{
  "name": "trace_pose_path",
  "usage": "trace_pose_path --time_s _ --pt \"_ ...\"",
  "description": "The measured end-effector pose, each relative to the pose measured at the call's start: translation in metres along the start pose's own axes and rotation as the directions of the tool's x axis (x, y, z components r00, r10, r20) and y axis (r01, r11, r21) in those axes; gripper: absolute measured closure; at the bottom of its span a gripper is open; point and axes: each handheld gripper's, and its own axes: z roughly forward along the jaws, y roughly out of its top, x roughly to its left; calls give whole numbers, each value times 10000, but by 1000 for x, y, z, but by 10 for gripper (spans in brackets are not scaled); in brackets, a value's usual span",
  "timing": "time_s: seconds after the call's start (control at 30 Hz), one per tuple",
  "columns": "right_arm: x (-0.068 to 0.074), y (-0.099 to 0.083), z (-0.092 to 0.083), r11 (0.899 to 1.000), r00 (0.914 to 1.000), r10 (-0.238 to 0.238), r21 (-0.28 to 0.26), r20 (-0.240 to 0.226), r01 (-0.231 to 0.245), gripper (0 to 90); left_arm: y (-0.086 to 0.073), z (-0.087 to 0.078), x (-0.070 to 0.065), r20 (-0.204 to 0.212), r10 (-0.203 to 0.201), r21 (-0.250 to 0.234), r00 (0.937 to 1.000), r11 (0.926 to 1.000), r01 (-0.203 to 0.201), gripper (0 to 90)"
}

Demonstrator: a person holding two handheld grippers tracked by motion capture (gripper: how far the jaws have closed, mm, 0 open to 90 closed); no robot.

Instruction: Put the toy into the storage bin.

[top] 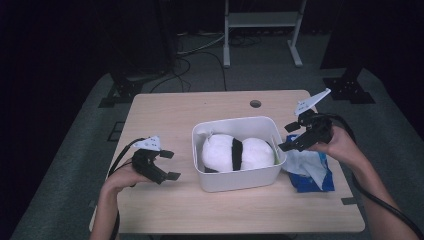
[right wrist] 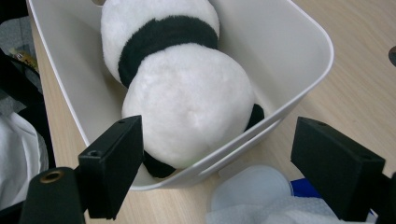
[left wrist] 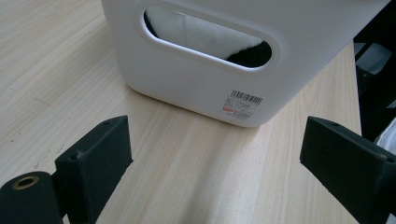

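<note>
Right claw (right wrist: 215, 163), jaws spread and empty, poised at the white bin (top: 239, 150): to lift the plush panda (right wrist: 180, 81), straddle its rounded rear before closing.

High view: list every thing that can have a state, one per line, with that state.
White bin: upright on the table, open-topped, holding the panda.
Plush panda: lying inside the bin.
Blue wipes pack: flat on the table right of the bin, white sheet pulled out.
Left hand-held gripper: open, empty, left of the bin.
Right hand-held gripper: open, empty, at the bin's right rim.
</note>
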Motion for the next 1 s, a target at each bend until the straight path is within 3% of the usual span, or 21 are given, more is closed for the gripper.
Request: trace_pose_path --time_s 0.57,1.0 --pt "-4 -28 -5 9982 9987 476 -382 165 -469 159 0 3 0 -23 11 74 10000 10000 -11 77" --pt "-6 -64 -7 9908 9930 1134 -777 336 -1105 159 0 4 -1 -22 100 150 9999 9998 -100 77"
